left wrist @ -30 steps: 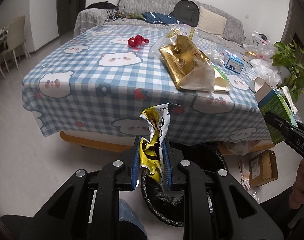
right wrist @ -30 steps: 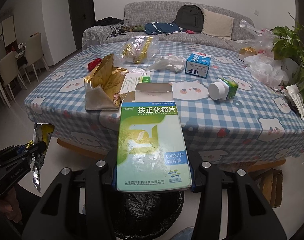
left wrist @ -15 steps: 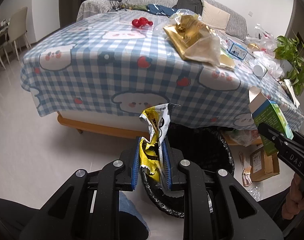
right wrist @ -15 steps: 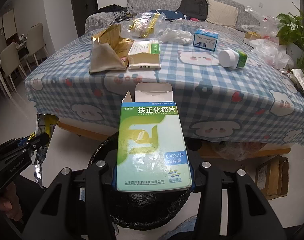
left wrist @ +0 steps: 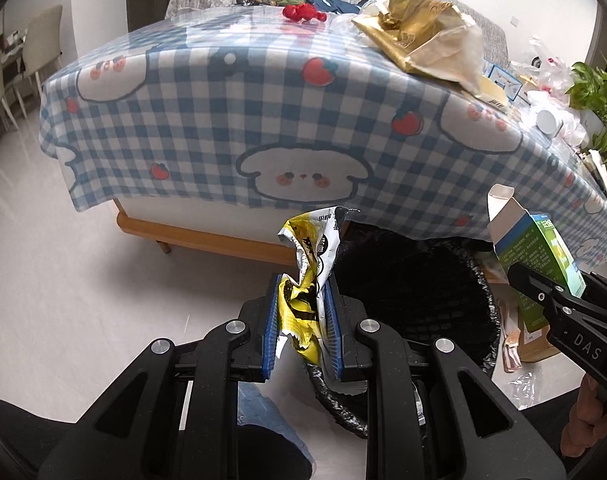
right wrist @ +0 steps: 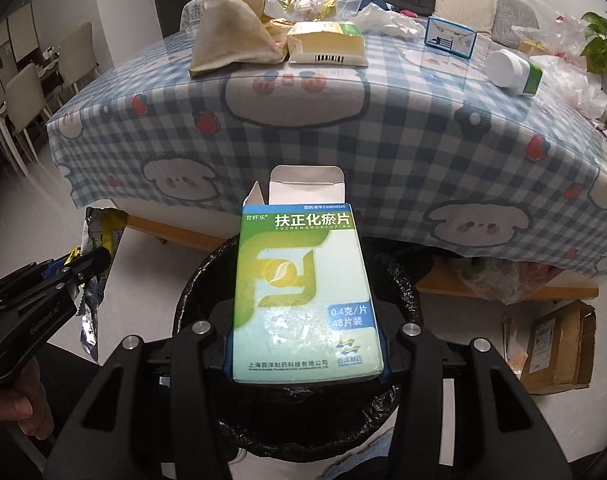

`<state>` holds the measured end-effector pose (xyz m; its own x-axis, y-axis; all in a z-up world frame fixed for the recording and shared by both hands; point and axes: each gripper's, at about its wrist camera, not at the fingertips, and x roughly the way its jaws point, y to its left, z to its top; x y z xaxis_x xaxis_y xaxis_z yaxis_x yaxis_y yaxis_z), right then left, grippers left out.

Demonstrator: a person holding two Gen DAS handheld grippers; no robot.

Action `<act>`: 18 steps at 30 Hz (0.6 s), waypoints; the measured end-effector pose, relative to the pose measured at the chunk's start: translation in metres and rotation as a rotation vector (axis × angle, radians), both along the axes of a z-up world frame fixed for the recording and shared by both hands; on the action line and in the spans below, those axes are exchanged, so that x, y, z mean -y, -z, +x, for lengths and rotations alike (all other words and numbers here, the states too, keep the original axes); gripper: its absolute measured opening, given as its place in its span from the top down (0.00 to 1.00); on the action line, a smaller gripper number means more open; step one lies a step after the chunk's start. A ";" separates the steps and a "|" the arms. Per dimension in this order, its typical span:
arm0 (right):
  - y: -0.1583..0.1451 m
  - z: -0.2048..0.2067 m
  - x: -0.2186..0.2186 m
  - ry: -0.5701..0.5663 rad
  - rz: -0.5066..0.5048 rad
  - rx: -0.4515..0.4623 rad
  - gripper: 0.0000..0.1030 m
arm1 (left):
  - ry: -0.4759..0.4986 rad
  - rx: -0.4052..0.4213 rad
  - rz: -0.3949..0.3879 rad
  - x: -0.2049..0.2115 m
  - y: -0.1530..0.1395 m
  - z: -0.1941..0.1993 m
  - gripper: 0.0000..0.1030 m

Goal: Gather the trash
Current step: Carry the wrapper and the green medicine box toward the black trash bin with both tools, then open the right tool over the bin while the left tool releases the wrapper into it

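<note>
- Left tongs (left wrist: pixel 302 322) clamp one crumpled yellow snack wrapper (left wrist: pixel 308 276) beside the bin's rim.
- Right tongs (right wrist: pixel 305 364) grip one green medicine box (right wrist: pixel 303 296), flap open, above one black-lined trash bin (right wrist: pixel 199 280).

Bin (right wrist: pixel 399 280) interior hidden behind medicine box (right wrist: pixel 303 300), right tool (right wrist: pixel 305 372) pads covered by box, cardboard carton (left wrist: pixel 537 344) partly behind tool, wrapper (left wrist: pixel 307 280) text unreadable

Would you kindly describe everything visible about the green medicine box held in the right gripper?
The medicine box is a glossy cardboard carton, green and pale blue with a yellow-green logo and Chinese lettering. Its white top flap stands open. The right gripper clamps its lower end, holding it upright above the black-lined trash bin, near the table's edge.
</note>
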<state>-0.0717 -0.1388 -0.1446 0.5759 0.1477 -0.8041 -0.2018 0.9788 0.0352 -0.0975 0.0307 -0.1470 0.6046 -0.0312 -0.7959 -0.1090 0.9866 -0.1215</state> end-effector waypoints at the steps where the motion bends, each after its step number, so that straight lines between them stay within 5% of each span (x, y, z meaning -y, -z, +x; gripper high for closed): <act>1: 0.003 0.002 -0.002 -0.003 -0.003 -0.006 0.55 | -0.004 -0.002 0.003 -0.002 0.003 0.001 0.81; 13: 0.039 0.009 -0.025 -0.041 -0.023 -0.064 0.55 | -0.012 -0.020 -0.003 -0.003 0.027 0.010 0.81; 18: 0.035 0.008 -0.021 -0.030 -0.021 -0.046 0.35 | 0.007 -0.026 -0.002 0.008 0.028 0.014 0.81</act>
<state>-0.0642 -0.1178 -0.1798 0.5343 0.1471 -0.8324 -0.2294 0.9730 0.0247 -0.0839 0.0227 -0.1750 0.5838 -0.0370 -0.8110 -0.1055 0.9870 -0.1209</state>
